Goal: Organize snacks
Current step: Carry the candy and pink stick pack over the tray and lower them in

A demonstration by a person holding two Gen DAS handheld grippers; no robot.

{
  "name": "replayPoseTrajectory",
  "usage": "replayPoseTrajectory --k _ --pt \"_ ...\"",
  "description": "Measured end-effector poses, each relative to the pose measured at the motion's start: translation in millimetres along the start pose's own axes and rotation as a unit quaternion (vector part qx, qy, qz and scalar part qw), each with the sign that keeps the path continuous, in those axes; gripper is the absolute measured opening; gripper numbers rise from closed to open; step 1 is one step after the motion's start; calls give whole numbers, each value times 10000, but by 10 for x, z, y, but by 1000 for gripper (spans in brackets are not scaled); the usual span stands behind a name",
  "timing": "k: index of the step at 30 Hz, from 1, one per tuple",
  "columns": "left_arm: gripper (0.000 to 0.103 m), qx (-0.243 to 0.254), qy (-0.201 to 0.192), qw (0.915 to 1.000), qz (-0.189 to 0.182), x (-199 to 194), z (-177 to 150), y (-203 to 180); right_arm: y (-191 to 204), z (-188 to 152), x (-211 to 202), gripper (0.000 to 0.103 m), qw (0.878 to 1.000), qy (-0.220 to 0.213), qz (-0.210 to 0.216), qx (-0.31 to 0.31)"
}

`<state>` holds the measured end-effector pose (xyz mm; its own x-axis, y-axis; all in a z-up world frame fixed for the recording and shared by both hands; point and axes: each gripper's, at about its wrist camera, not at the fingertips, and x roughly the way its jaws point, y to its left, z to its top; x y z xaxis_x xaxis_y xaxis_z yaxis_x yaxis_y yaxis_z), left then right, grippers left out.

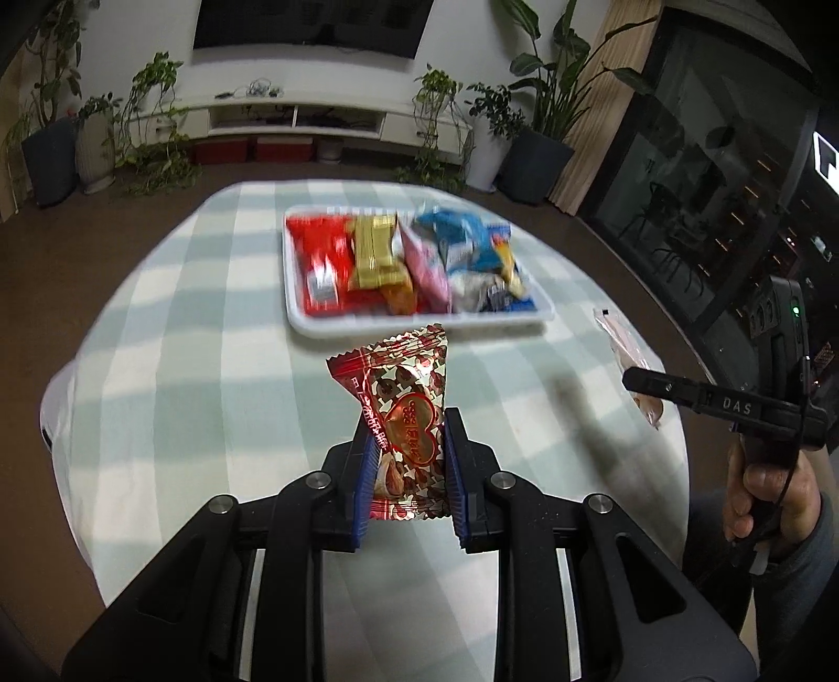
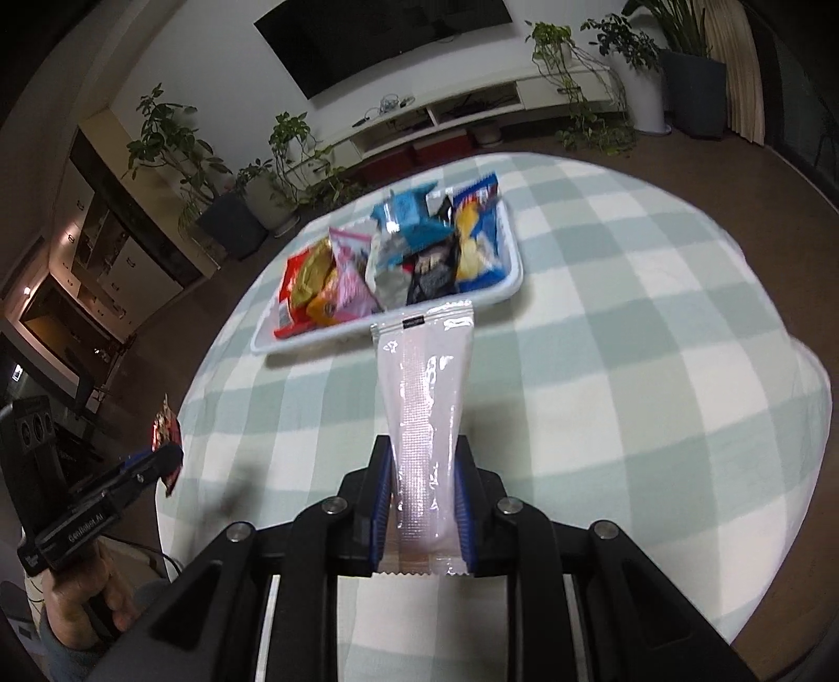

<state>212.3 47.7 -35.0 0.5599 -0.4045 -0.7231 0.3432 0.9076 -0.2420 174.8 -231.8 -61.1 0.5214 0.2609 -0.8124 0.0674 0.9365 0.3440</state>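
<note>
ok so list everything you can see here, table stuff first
tray: 1, white, far middle of the table, full of mixed snack packets
heart-print packet: 1, red and brown, held in the left gripper
long sachet: 1, pale pink, held in the right gripper
tablecloth: 1, green and white check, covers the table
potted plants: several, green, along the far wall
tv: 1, black, on the wall
left gripper: shut on the heart-print packet
right gripper: shut on the long sachet

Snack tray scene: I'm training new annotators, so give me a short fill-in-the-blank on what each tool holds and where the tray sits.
1. The left tool is shut on a heart-printed ____ packet.
2. The right tool grips a long ____ sachet.
3. The white tray of snacks rests on a ____ tablecloth.

Missing words: red; pale pink; checked
</note>
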Motion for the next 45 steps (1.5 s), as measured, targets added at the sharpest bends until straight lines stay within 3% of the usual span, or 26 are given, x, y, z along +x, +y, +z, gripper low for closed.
replayPoseTrajectory --k 9,16,27,35,38,40,45 --pt "21 120 -137 9998 121 453 1076 137 356 885 69 23 9979 -429 128 -478" --pt "21 -10 19 9999 169 1041 1503 394 588 1458 745 23 9977 -104 97 -657" --pt "23 15 479 9986 211 1790 1486 647 689 1559 1516 23 9930 384 -413 -1039" --pt "25 -35 434 9986 306 1895 1463 712 715 1551 1663 28 9908 435 -590 -1139" --pt "34 -63 410 9985 362 1867 1446 716 734 1537 1666 29 9902 419 -633 -1174" --pt "54 -67 375 9984 408 1839 1435 717 736 1534 1653 32 9902 404 -637 -1175" --pt "56 -43 335 9986 410 1773 1419 694 723 1551 1575 35 9909 300 -683 -1120"
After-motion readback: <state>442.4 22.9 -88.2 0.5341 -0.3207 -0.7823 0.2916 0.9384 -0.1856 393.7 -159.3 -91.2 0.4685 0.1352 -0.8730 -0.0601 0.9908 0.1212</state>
